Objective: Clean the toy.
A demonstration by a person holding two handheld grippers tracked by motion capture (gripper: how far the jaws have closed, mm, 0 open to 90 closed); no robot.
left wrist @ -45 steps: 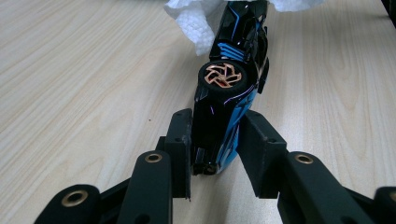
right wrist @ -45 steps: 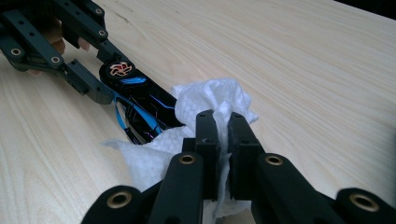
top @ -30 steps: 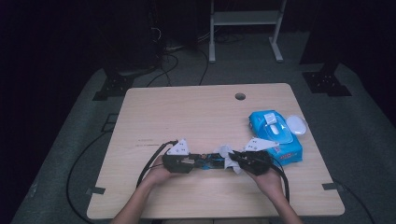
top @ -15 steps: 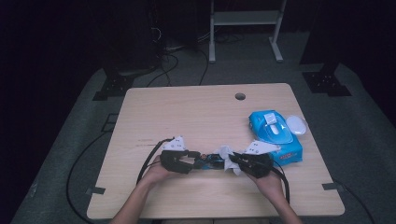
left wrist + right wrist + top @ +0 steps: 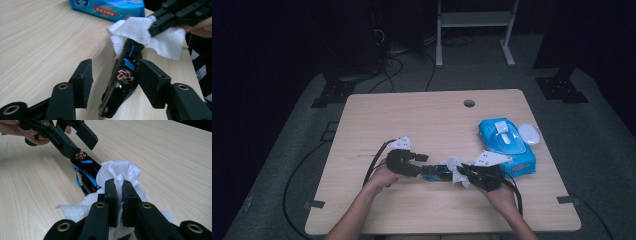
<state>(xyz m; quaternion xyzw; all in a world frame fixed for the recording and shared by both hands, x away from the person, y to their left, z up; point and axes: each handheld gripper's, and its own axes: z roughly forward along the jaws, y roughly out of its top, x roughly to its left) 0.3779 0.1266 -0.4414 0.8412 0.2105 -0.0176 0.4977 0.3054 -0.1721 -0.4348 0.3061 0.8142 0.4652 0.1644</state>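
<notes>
The glossy black-and-blue toy [image 5: 120, 85] lies on the counter [image 5: 412, 115], hard and slippery; best gripped across its sides. The left gripper [image 5: 113, 82], fingers just opening, straddles it. The right gripper [image 5: 119, 195] pinches a soft wipe [image 5: 117, 173] against it.

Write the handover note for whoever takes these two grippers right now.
Left gripper: jaws have just been opening; the black-and-blue object lies between them, one jaw touching it, the other clear.
Right gripper: shut on the white wipe, which rests against the object's far end.
Things: the object lies on the table near the front edge; the blue wipe pack sits behind the right gripper.
Done: wipe pulled and brought to the object.
Left: probably regrip the object and finish wiping it.
</notes>
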